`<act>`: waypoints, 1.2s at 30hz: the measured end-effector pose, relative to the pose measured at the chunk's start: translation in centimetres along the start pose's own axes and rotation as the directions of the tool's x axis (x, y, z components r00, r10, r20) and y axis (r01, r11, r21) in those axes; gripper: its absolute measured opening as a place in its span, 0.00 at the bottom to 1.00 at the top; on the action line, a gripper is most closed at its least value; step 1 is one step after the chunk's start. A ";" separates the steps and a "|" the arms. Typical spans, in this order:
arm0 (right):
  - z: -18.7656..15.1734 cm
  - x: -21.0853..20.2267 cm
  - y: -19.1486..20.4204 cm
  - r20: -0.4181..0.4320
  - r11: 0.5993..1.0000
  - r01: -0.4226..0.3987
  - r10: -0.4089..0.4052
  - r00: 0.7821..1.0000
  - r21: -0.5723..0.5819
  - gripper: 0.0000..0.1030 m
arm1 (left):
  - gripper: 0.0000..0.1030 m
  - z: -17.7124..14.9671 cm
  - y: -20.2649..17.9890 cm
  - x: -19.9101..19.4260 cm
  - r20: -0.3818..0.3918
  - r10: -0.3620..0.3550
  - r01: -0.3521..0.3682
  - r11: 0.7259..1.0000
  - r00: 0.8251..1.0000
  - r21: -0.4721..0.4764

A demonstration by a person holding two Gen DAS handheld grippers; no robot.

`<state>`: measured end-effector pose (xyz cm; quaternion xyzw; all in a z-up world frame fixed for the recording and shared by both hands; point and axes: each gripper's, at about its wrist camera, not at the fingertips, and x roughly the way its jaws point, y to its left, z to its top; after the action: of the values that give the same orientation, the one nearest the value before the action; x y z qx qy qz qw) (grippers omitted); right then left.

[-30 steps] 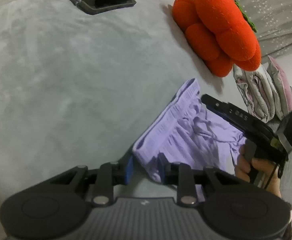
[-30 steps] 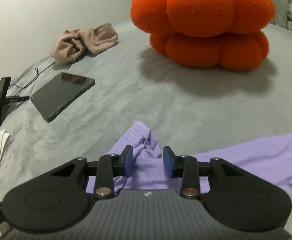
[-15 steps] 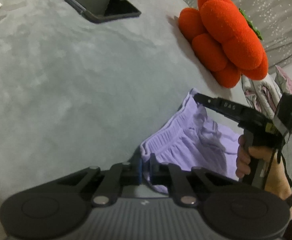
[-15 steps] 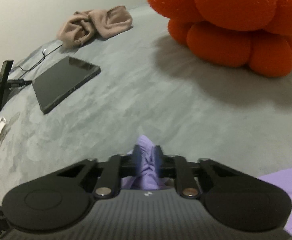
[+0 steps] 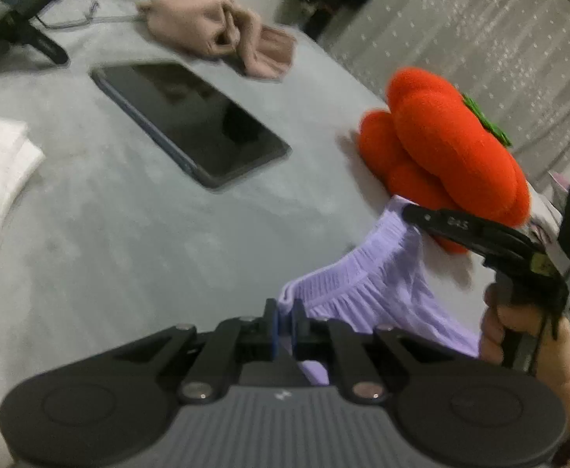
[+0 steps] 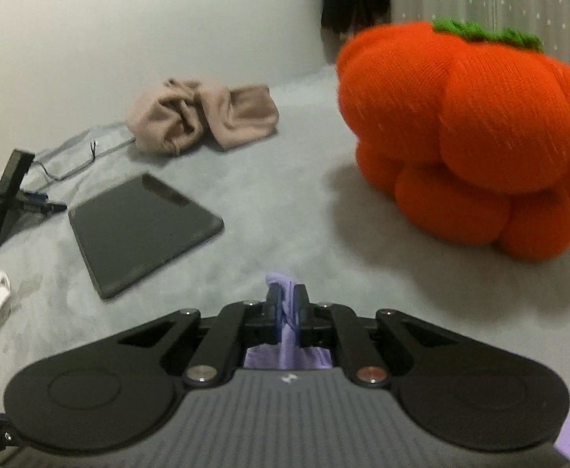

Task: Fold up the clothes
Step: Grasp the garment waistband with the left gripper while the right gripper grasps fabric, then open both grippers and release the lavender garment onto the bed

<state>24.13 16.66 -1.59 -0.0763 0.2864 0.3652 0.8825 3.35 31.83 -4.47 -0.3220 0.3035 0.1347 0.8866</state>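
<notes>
Left tongs (image 5: 285, 325): pinching one waistband corner of the lilac ribbed elastic-waist shorts (image 5: 366, 292).
Right tongs (image 6: 287, 312): pinching the other waistband corner.
Shorts: hanging between both tongs, above the grey bed (image 5: 128, 234).
Long axis: waistband running tongs to tongs, equally near each.
Beyond: orange plush pumpkin (image 6: 468, 136) sitting farther back.

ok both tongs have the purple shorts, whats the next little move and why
Probably lift both tongs together and carry the waistband forward over the rest of the purple shorts to make the fold. The left tongs and right tongs are each shut on a waistband corner, and the grey bedspread ahead looks free of clutter.
</notes>
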 end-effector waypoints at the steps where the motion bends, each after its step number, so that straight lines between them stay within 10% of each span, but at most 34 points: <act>1: 0.3 0.2 0.3 0.008 1.000 -0.003 0.003 1.000 0.002 0.06 | 0.06 0.3 0.3 -0.1 0.014 0.014 -0.014 1.000 1.000 0.000; 14: 0.3 4.8 3.8 -0.017 1.000 0.017 -0.018 1.000 -0.019 0.08 | 0.09 1.3 1.8 2.3 -0.004 0.133 -0.133 0.990 0.991 0.047; 18: -0.2 4.9 3.7 -0.053 1.000 0.015 -0.015 0.998 0.006 0.14 | 0.29 1.2 1.5 2.1 0.015 0.147 -0.147 0.987 0.989 0.060; 22: -0.2 3.3 3.3 -0.048 1.000 0.017 -0.017 0.999 0.008 0.39 | 0.38 1.2 0.6 1.5 0.057 0.137 -0.141 0.986 0.989 0.083; 36: -2.8 -4.3 0.5 -0.028 0.998 0.054 -0.053 0.998 0.033 0.40 | 0.47 -1.1 -5.1 1.2 0.056 0.119 -0.127 0.974 0.991 0.190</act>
<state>20.05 13.44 -1.44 -0.0738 0.3022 0.3355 0.8892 6.04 27.28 -3.38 -0.2120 0.3146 0.1664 0.9102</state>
